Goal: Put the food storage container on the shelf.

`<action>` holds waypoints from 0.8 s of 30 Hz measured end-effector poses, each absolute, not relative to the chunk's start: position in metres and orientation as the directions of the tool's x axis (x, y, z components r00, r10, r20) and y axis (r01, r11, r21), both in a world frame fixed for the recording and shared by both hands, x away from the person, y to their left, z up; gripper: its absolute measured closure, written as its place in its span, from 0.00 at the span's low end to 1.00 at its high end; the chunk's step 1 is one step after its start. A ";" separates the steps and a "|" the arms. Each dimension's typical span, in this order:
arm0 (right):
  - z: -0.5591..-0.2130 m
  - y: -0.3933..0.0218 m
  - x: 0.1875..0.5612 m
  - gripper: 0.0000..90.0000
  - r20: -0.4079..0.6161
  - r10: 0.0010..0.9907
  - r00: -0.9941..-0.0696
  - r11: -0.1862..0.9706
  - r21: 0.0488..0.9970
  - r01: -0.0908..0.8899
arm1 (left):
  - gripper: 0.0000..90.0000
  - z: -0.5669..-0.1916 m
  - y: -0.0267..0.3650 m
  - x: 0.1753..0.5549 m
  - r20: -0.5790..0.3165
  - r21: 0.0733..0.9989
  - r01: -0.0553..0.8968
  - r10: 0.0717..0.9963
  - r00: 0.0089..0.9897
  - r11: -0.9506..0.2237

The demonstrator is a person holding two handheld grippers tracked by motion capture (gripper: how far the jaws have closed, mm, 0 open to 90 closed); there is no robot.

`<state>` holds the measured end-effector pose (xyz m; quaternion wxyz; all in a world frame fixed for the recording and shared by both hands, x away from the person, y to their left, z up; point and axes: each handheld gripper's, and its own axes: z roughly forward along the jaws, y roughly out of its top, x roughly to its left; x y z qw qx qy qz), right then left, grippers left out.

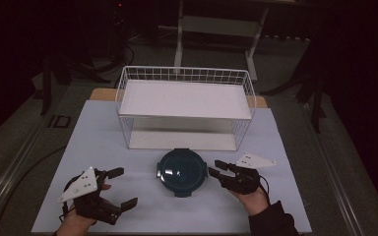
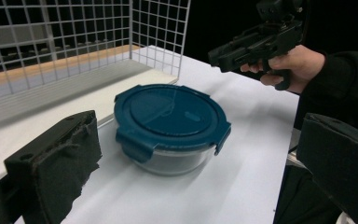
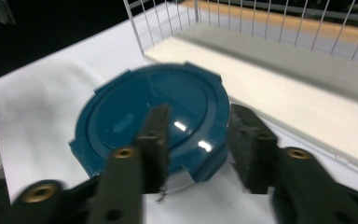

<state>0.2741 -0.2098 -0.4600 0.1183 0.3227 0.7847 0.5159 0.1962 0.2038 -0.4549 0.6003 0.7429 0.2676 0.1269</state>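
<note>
A round glass container with a dark teal clip-on lid (image 1: 181,172) (image 2: 170,116) (image 3: 154,107) stands at the front middle of the white table top (image 1: 103,137). My left gripper (image 1: 128,187) (image 2: 198,140) is to its left, jaws wide open and pointing toward it, with nothing held. My right gripper (image 1: 213,167) (image 3: 200,112) hovers just right of the container. Its jaws are apart over the lid's near edge and grip nothing. The left gripper view also has that right gripper (image 2: 216,58), raised above the table in a hand.
A white wire basket (image 1: 123,98) (image 2: 158,28) (image 3: 135,23) with a flat white shelf stands right behind the container, its open side facing me. Bare table lies to both sides of it. A dark floor with stands and cables surrounds the table.
</note>
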 end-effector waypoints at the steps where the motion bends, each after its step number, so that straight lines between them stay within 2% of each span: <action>1: -0.458 -0.210 0.272 0.49 0.142 0.625 -0.768 0.252 0.894 0.371 | 0.00 -0.452 0.203 0.198 -0.135 0.961 0.244 0.545 0.827 -0.133; 5: -0.453 -0.211 0.272 0.28 0.182 0.600 -0.779 0.212 0.903 0.374 | 0.00 -0.441 0.199 0.204 -0.154 0.957 0.261 0.541 0.827 -0.126; 7: -0.451 -0.210 0.272 0.15 0.171 0.576 -0.800 0.230 0.904 0.359 | 0.00 -0.437 0.196 0.207 -0.156 0.955 0.266 0.537 0.829 -0.133; 10: -0.450 -0.207 0.271 0.13 0.160 0.527 -0.835 0.236 0.916 0.325 | 0.00 -0.433 0.192 0.215 -0.185 0.946 0.293 0.514 0.837 -0.137; 16: -0.442 -0.204 0.264 0.16 0.064 0.572 -0.818 0.220 0.948 0.228 | 0.00 -0.432 0.180 0.235 -0.223 0.932 0.336 0.512 0.830 -0.138; 21: -0.437 -0.204 0.260 0.20 0.010 0.593 -0.805 0.244 0.951 0.191 | 0.00 -0.432 0.174 0.243 -0.243 0.926 0.356 0.519 0.819 -0.127; 24: -0.437 -0.204 0.257 0.20 -0.026 0.594 -0.804 0.293 0.938 0.186 | 0.00 -0.441 0.163 0.260 -0.253 0.897 0.411 0.574 0.779 -0.161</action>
